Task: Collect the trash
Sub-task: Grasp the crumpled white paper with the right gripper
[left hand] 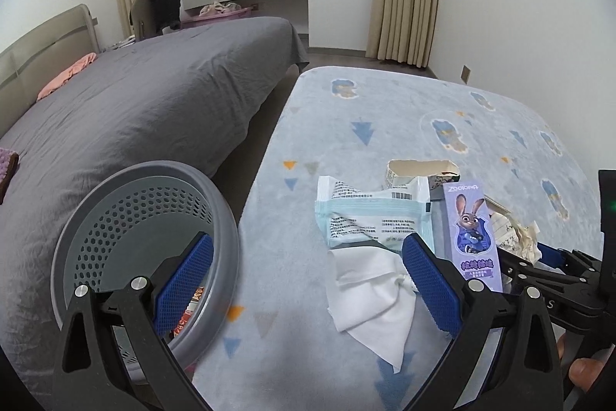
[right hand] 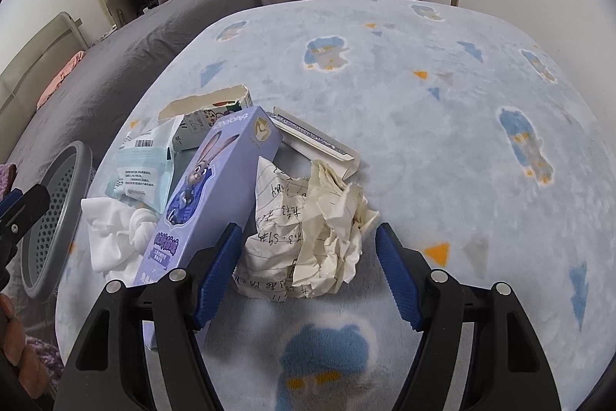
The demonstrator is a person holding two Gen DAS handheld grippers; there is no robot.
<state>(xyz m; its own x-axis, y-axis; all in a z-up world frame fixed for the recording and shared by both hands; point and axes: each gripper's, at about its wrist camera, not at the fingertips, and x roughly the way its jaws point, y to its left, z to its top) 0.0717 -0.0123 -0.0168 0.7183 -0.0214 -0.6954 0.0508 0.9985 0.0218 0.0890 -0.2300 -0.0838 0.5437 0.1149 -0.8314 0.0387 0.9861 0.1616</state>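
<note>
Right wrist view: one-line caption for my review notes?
Open right gripper poised over crumpled paper beside a purple box on the rug.

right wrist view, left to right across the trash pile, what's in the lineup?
Grey perforated bin → white tissue → purple rabbit box → crumpled lined paper, which sits between the open right claw fingers. Wrapper, torn carton and white strip lie further back, so I've left them out.
</note>
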